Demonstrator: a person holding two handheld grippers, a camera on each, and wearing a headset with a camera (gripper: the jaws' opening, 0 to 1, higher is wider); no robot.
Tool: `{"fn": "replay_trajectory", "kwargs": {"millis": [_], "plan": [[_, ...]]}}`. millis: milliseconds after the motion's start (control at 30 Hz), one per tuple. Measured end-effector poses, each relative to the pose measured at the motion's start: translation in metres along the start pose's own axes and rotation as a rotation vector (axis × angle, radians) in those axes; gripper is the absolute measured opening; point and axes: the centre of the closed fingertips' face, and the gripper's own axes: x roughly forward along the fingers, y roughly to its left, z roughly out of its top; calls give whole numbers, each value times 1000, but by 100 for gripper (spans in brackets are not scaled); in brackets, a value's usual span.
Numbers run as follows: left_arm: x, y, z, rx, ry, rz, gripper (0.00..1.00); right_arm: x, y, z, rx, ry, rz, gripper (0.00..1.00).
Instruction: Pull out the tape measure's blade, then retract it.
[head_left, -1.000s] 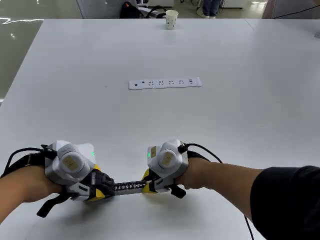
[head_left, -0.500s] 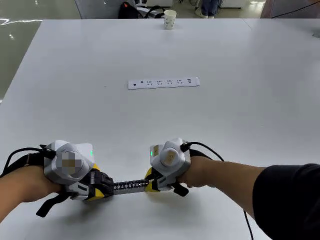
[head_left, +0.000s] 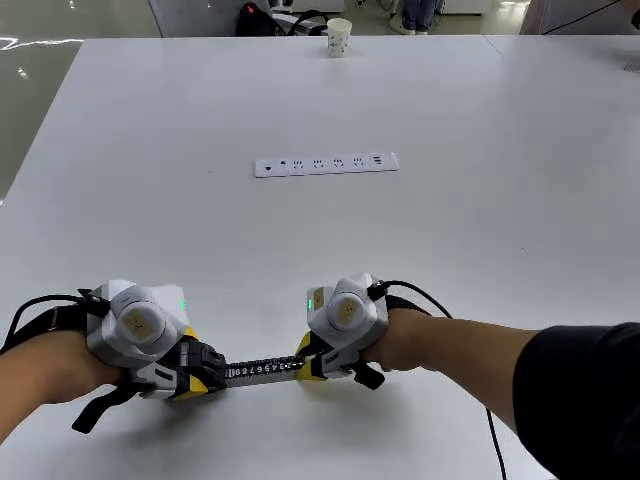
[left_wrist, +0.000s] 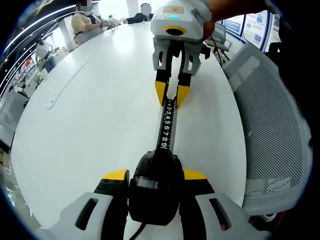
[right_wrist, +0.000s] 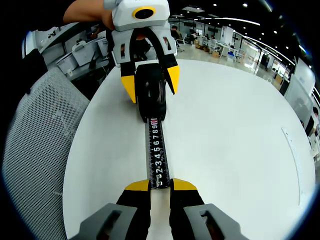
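The white tabletop (head_left: 450, 230) is showing a smooth, faintly glossy finish, while the black plastic case of the tape measure (left_wrist: 154, 190) is catching highlights (its blade (right_wrist: 156, 150) is looking matt). The left hand-held gripper (left_wrist: 155, 176) and right hand-held gripper (right_wrist: 160, 186) are wearing smooth pale plastic shells; a chair (left_wrist: 270, 130) is showing coarse grey mesh.

Digits 2 to 9, white on black, along tape measure blade (right_wrist: 157, 155)

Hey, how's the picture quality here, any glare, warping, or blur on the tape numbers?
Head view: even light, glare streaks on the floor, blade digits tiny. Left gripper view and right gripper view: fisheye curves the table edge, digits crisp.
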Motion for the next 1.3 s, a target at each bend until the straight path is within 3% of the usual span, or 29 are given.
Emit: {"fn": "replay_trajectory", "kwargs": {"millis": [1300], "plan": [[0,-1,0,-3,-1,2,34,-12,1,-16,10,16,-7,9]]}}
